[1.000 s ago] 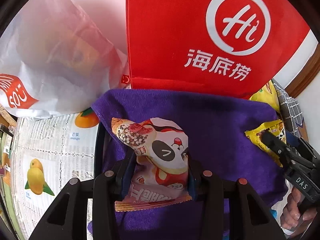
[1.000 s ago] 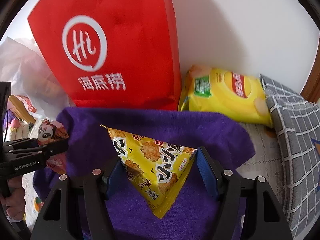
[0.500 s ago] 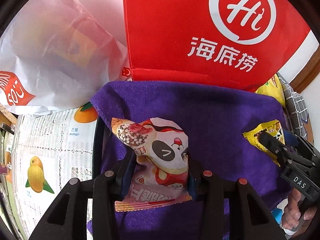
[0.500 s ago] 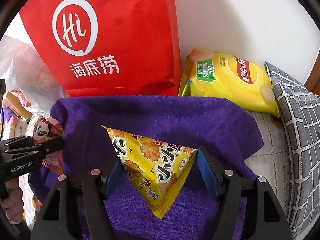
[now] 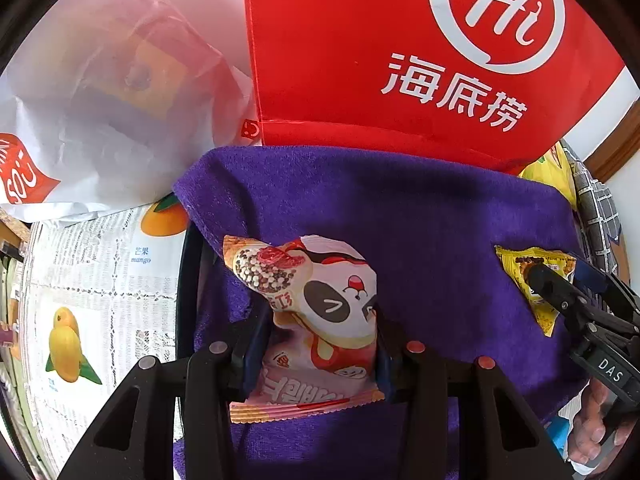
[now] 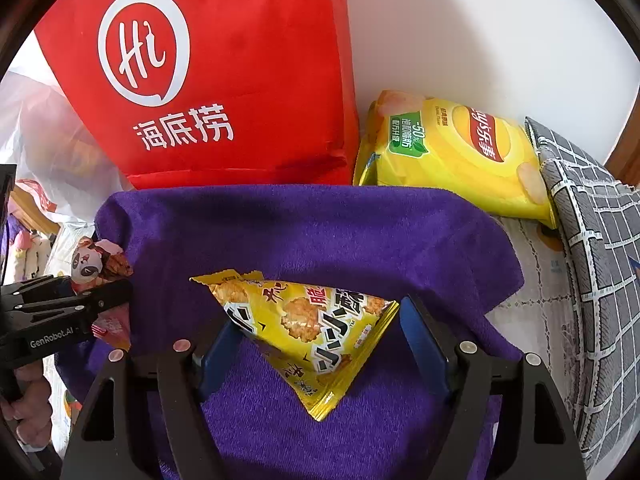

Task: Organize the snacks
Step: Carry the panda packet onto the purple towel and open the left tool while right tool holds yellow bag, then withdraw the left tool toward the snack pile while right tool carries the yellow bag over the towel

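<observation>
My left gripper (image 5: 316, 320) is shut on a pink panda snack packet (image 5: 320, 312) and holds it over a purple towel (image 5: 400, 216). My right gripper (image 6: 316, 320) is shut on a yellow triangular snack packet (image 6: 308, 328) over the same towel (image 6: 304, 232). Each gripper shows in the other's view: the right one (image 5: 560, 300) at the right edge, the left one (image 6: 80, 304) at the left edge. A red bag with a white logo (image 5: 400, 60) stands upright behind the towel, also in the right wrist view (image 6: 224, 80).
A yellow chips bag (image 6: 456, 152) lies at the wall right of the red bag. A grey checked cloth (image 6: 600, 248) is at the far right. A white plastic bag (image 5: 100, 100) sits at the left on a fruit-print tablecloth (image 5: 100, 280).
Both grippers have drawn back and down a little with their packets; the red bag has risen in both views and the right packet has tilted slightly.
</observation>
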A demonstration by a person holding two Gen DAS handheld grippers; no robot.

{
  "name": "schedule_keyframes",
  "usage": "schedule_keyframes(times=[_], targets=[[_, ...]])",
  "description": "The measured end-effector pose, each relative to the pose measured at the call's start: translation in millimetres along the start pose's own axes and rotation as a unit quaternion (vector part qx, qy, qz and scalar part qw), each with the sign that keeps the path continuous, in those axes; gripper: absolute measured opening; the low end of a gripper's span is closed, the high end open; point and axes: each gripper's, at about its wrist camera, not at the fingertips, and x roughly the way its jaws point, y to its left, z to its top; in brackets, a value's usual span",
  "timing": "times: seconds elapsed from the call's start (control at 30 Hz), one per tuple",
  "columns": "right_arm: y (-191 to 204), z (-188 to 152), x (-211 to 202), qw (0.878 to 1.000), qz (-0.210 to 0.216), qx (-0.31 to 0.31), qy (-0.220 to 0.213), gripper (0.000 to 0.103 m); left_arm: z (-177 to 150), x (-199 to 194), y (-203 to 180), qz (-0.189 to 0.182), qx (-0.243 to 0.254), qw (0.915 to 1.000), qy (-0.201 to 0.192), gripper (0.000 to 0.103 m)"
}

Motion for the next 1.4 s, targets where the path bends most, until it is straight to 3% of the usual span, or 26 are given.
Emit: schedule_keyframes(times=[0.1,0.27,0.53,0.67,0.97,1.1,1.4], targets=[[-1,1,-6,1.000,-0.002,0.001,-0.004,0.077,-1,3,-3,-0.004,0.004,1.0000,-0.004,0.044],[0,4,-27,1.000,-0.007,0.004,-0.027,0.078,-1,-3,-8,-0.003,0.010,0.9998,-0.016,0.059],[-2,2,-90,0.995,-0.039,0.015,-0.093,0.078,-4,-38,-16,-0.014,0.020,0.9981,-0.056,0.060],[-10,-7,-124,0.993,-0.035,0.029,-0.113,0.078,-9,-62,-19,-0.021,0.024,0.9960,-0.084,0.060],[-17,-48,-197,0.985,-0.059,0.043,-0.153,0.078,-30,-124,-31,-0.034,0.035,0.9879,-0.147,0.060],[-19,-70,-222,0.984,-0.073,0.043,-0.160,0.078,-50,-147,-35,-0.052,0.035,0.9879,-0.142,0.060],[-19,-120,-258,0.983,-0.062,0.050,-0.164,0.078,-107,-180,-36,-0.061,0.033,0.9867,-0.147,0.060]])
